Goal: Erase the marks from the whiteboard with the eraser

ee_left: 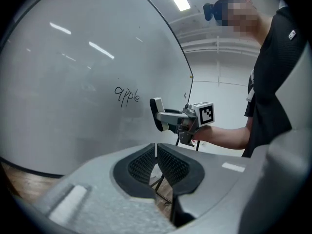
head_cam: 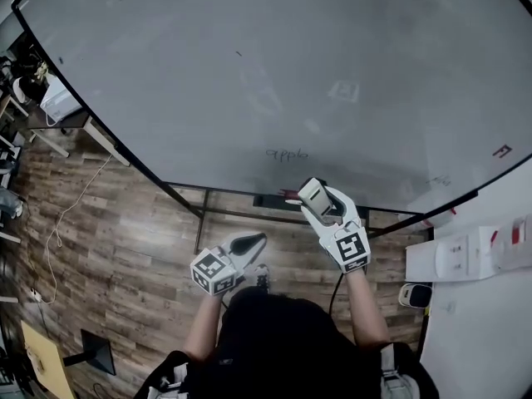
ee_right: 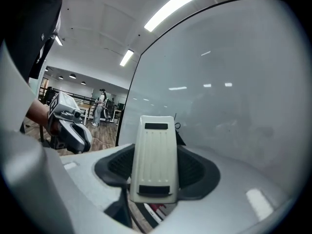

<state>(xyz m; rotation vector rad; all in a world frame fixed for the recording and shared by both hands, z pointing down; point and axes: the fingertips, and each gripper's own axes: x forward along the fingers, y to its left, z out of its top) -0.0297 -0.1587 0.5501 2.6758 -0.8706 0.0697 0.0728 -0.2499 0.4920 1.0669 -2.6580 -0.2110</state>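
While the smooth, glossy grey whiteboard (head_cam: 249, 73) fills the upper head view, plank-grained wood floor (head_cam: 125, 239) lies under it, with a thin pale cable (head_cam: 75, 206) trailing at 8 o'clock. At 7 o'clock from centre the left tool (head_cam: 253, 241) points up toward the board. The left gripper view shows its ribbed black pads clenched together on nothing.

Thin dark handwriting (head_cam: 287, 153) sits just under centre, at 6 o'clock. Below it, at 5 o'clock, the right tool (head_cam: 320, 202) grasps the eraser (head_cam: 312, 191), a cream, round-cornered plastic block held near the board's lower edge; whether it touches the board I cannot tell. White wall boxes (head_cam: 465, 256) stand at 4 o'clock.

Only the right gripper view shows the eraser's fine lengthwise ribs and its dark slots at both ends. Only the left gripper view shows it side-on, below and to the right of the writing.
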